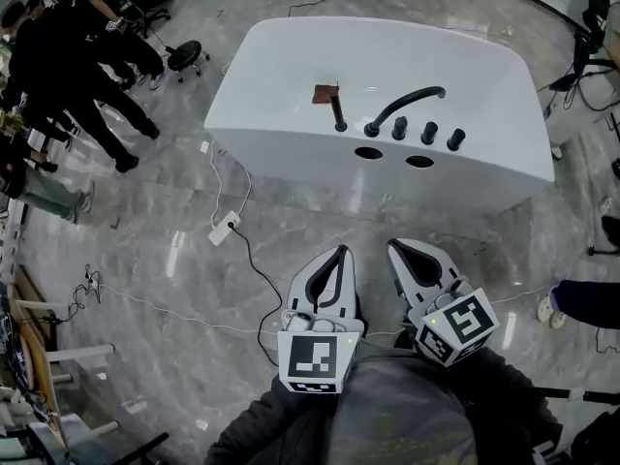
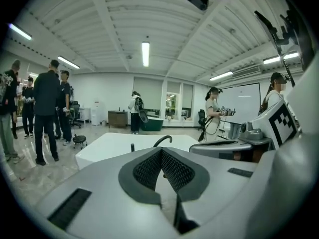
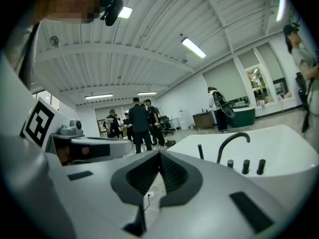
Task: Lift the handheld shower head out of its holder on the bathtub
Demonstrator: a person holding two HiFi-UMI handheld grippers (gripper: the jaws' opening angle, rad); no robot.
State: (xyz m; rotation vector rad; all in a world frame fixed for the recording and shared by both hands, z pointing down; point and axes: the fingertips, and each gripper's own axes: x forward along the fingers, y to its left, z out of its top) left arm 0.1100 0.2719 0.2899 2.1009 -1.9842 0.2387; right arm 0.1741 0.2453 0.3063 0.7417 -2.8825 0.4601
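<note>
Standing on the grey floor in the head view, the white bathtub carries the black shower head upright in its holder on the rim, left of the curved tap. The left gripper and right gripper hang side by side, well short of the tub. The left gripper view shows its jaws pressed together, empty. The right gripper view shows the same.

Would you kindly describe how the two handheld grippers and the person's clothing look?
The left gripper and right gripper have light grey shells; their jaws are lined with black ribbed pads. Each carries a white cube with black square markers. The person wears a dark grey top.
</note>
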